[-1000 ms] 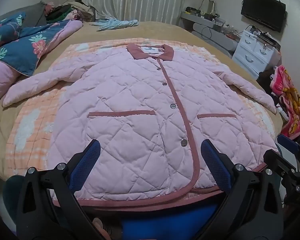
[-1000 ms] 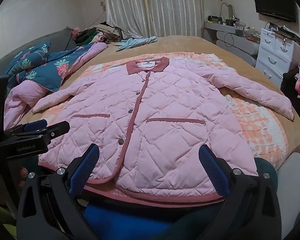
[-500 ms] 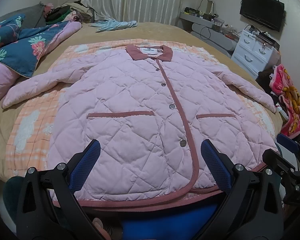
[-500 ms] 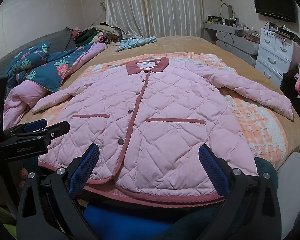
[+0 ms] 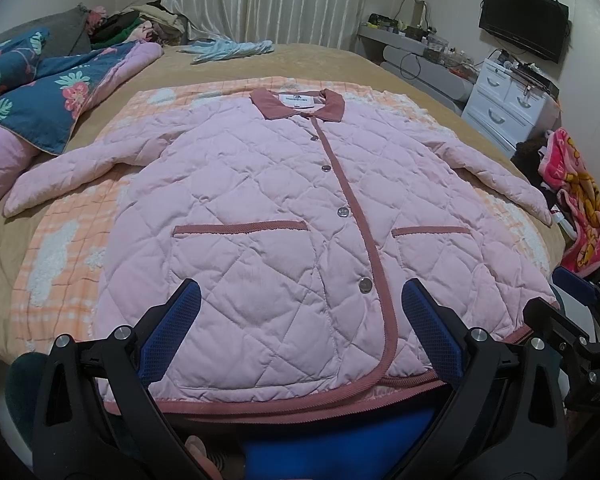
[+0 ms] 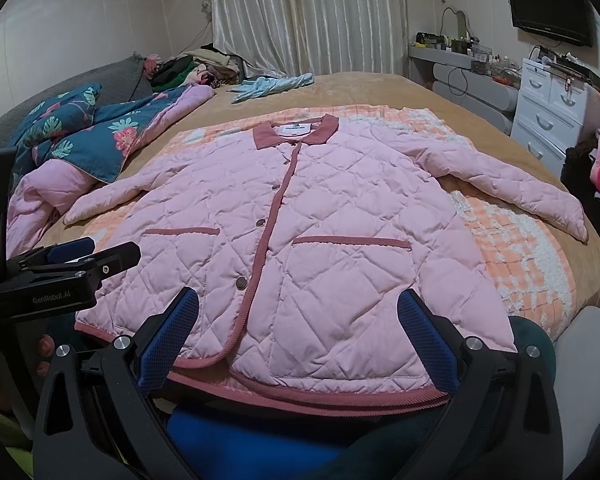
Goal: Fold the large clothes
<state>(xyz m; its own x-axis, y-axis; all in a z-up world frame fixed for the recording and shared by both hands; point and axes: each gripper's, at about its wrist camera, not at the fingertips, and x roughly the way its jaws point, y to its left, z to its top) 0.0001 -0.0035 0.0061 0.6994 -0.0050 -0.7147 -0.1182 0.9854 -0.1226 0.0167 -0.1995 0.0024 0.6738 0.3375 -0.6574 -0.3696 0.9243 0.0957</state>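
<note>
A pink quilted jacket (image 5: 268,216) with a dusty-rose collar, trim and snap buttons lies flat and buttoned, front up, on the bed, both sleeves spread out. It also shows in the right wrist view (image 6: 324,232). My left gripper (image 5: 300,320) is open and empty, held just above the jacket's hem near its left half. My right gripper (image 6: 298,328) is open and empty above the hem at the right half. The left gripper shows at the left of the right wrist view (image 6: 80,264).
An orange-and-white checked blanket (image 5: 60,248) lies under the jacket on the tan bed. A blue floral quilt (image 5: 40,92) is bunched at the left. A light-blue garment (image 5: 228,48) lies at the far end. A white dresser (image 5: 504,108) and pink towel (image 5: 580,196) stand right.
Both grippers have stayed nearly still above the hem, with only a slight drift of view. The jacket has not moved.
</note>
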